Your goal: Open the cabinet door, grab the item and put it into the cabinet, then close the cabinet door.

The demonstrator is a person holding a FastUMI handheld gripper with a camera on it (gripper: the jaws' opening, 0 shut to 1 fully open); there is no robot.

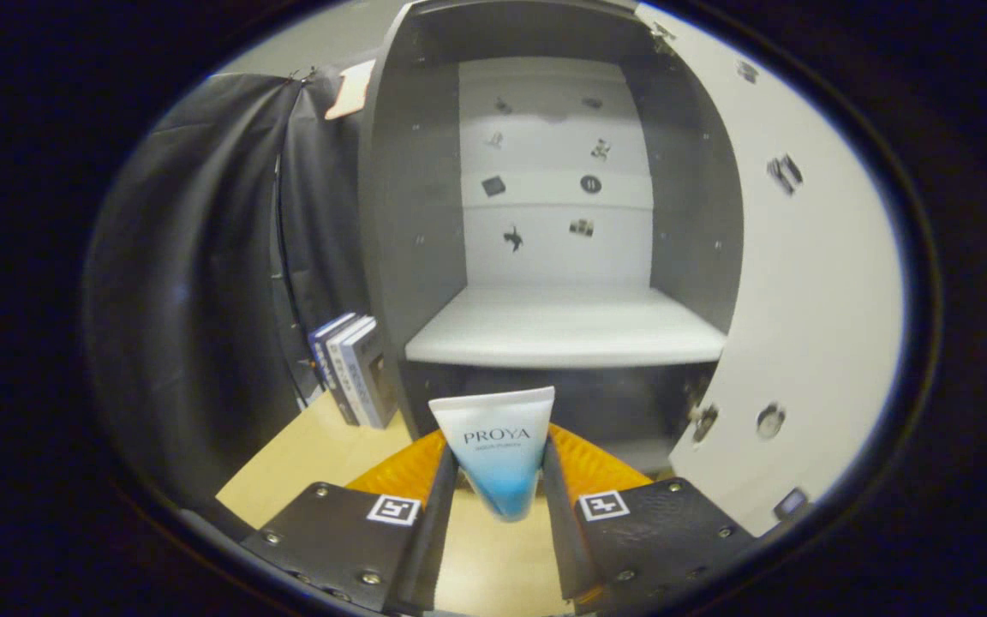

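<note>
The tube (498,450) is pinched between the gripper (500,480) fingers, held near the open cabinet (408,214), its door (802,300) swung right. It should be carried level onto the far shelf (566,330), centred, and kept clear of the door edge.

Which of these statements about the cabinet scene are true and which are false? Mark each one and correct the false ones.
1. The cabinet door is closed. False: it stands open.
2. The gripper holds a tube between its fingers. True.
3. The tube already lies on the white shelf. False: it is in the gripper, short of the cabinet.
4. Books stand beside the cabinet. True.
</note>
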